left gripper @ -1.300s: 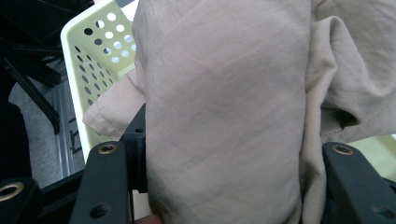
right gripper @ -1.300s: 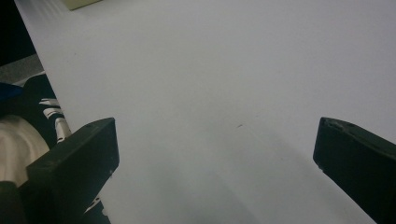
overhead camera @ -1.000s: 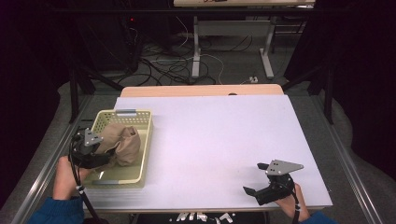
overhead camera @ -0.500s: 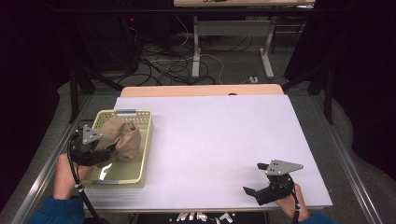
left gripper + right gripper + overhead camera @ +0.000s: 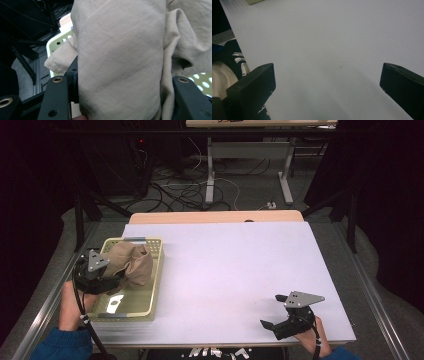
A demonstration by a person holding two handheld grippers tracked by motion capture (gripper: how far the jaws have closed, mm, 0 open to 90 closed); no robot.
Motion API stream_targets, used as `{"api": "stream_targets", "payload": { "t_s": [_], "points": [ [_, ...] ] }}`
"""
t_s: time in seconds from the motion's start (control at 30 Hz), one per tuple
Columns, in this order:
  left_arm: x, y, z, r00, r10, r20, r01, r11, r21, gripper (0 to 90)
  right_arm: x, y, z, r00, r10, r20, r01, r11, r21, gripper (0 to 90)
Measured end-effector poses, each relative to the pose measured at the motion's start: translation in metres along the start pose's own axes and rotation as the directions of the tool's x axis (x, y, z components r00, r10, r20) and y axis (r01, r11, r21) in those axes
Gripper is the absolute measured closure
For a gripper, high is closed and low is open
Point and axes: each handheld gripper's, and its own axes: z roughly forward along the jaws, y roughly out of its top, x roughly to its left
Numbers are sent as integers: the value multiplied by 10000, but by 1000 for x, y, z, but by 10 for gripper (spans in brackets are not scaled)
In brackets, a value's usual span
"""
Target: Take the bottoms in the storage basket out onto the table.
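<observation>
Two tools work over one white bench. Largest item on it is a yellow-green perforated basket, at the 9 o'clock edge of the bench in the high view. A beige cloth sits bunched in the basket's far half, partly raised above the rim.

Left tool: positioned over the basket's 9 o'clock side. In the left gripper view the cloth fills the gap between both black jaws and is pressed against them, so this tool is clamped on a thick fold of the fabric. The perforated basket wall shows behind the cloth.

Right tool: resting low at the bench's 5 o'clock corner, well apart from the basket. In the right gripper view its jaws stand wide apart over bare bench, holding nothing.

Step in hand, as judged: lifting the cloth out of the basket. The next move likely calls for raising the fold clear of the rim and carrying it toward the open bench centre at 3 o'clock of the basket.

Change from the earlier frame: the left tool and cloth have shifted toward the basket's far end, exposing more basket floor at 6 o'clock; the right tool is unchanged.
</observation>
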Motion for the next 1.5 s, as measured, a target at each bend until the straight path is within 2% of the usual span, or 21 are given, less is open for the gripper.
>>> {"api": "stream_targets", "payload": {
  "t_s": [0.67, 0.73, 0.87, 1.03, 1.13, 1.17, 1.2, 1.23, 1.3, 1.5],
  "points": [
    [-2, 15, 0, 9999, 165, 2, -165, 9993, -347, 437, 0, 0, 0, 10000, 13, -80, -13, 10000, 12, 0],
    [-3, 17, -1, 9998, 143, 110, -140, 9995, -277, 437, 0, 0, 0, 10000, 18, -62, -17, 10000, 14, 0],
    [-4, 19, 0, 9998, 109, 174, -101, 9990, -431, 437, 0, 0, 1, 10000, 16, -86, -16, 10000, 12, 0],
    [-6, 23, 0, 9996, 222, 167, -212, 9984, -532, 438, 0, 0, 0, 10000, -4, -53, 4, 9999, 102, 0],
    [-6, 26, -1, 9992, 242, 328, -226, 9986, -476, 438, 0, 0, 0, 10000, 4, -46, -4, 10000, 8, 0],
    [-7, 26, 0, 9993, 232, 295, -211, 9975, -678, 438, 0, 0, 0, 10000, 0, -42, 0, 10000, 5, 0],
    [-7, 28, -1, 9989, 232, 408, -209, 9983, -545, 438, 0, 0, 0, 10000, -1, -44, 1, 10000, 4, 0],
    [-8, 28, -1, 9991, 278, 315, -258, 9977, -622, 438, 0, 0, 0, 10000, 1, -48, -1, 10000, 5, 0],
    [-9, 30, -1, 9986, 285, 444, -258, 9979, -601, 438, 0, 0, 0, 10000, 8, -65, -8, 10000, 1, 0],
    [-11, 34, -1, 9982, 387, 468, -354, 9970, -690, 438, 0, 0, 0, 10000, 12, -18, -12, 10000, 9, 0]
  ]
}}
